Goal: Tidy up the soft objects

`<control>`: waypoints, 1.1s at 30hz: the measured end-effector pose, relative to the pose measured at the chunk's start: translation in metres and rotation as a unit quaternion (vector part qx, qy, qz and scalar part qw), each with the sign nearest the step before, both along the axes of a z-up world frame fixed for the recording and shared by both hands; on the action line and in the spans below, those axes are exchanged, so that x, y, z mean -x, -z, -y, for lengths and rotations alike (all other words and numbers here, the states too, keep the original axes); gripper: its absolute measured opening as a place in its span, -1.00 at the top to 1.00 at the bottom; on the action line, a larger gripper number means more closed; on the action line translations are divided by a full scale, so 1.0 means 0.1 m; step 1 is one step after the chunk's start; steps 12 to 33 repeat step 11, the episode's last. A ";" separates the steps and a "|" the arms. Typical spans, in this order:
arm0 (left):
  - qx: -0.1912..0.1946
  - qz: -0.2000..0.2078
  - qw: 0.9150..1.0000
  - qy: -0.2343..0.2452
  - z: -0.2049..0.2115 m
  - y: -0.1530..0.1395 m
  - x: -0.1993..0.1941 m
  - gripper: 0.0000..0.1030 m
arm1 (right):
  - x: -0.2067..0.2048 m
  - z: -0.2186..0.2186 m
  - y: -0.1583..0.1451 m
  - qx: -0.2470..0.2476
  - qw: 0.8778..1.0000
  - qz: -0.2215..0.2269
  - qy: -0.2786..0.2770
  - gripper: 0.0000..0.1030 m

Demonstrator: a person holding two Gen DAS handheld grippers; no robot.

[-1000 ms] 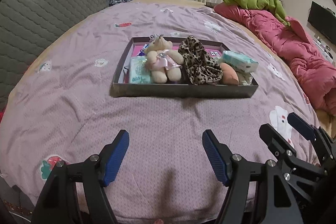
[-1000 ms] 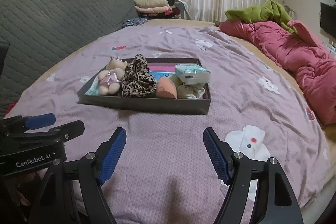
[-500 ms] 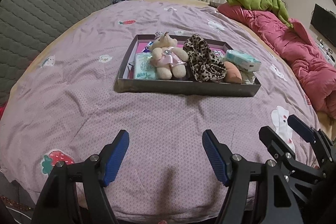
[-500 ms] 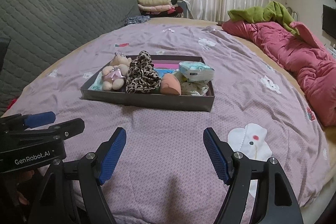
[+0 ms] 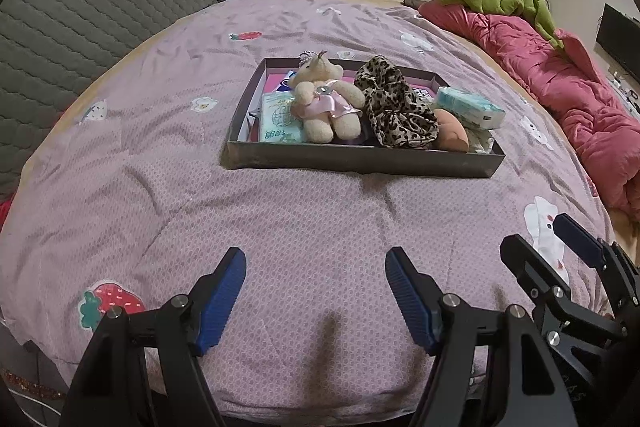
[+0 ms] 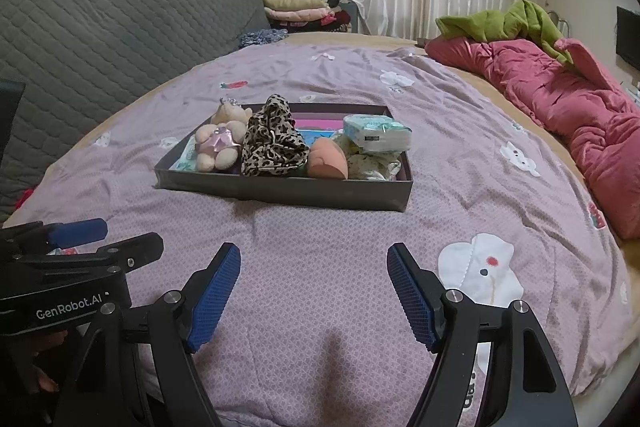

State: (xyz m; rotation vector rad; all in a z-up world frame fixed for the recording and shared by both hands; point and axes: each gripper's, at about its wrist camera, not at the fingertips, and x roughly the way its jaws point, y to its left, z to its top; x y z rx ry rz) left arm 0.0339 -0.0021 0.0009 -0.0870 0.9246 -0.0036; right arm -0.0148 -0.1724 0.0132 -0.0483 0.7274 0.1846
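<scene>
Left gripper [image 5: 316, 291] and right gripper [image 6: 314, 287] both spread wide, empty, over the purple bedspread [image 5: 280, 219]. Ahead: grey tray [image 5: 360, 159] holding teddy bear [image 5: 326, 103], leopard scrunchie [image 5: 396, 115], tissue pack [image 5: 468, 107], orange sponge [image 6: 327, 159].

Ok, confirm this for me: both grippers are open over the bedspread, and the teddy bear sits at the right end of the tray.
Not quite. The teddy bear sits toward the left end of the tray, as the left wrist view shows. Left gripper and right gripper are open.
</scene>
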 end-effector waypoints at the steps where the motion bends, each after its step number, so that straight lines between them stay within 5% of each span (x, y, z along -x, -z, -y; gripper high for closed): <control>1: 0.000 0.000 1.000 0.000 0.00 0.00 0.00 -0.39 | 0.00 0.00 0.00 -0.001 1.000 -0.001 0.000 -0.49; 33: -0.006 -0.002 1.000 0.000 0.01 0.02 -0.01 -0.39 | -0.01 0.02 0.05 -0.006 1.000 -0.006 0.000 -0.49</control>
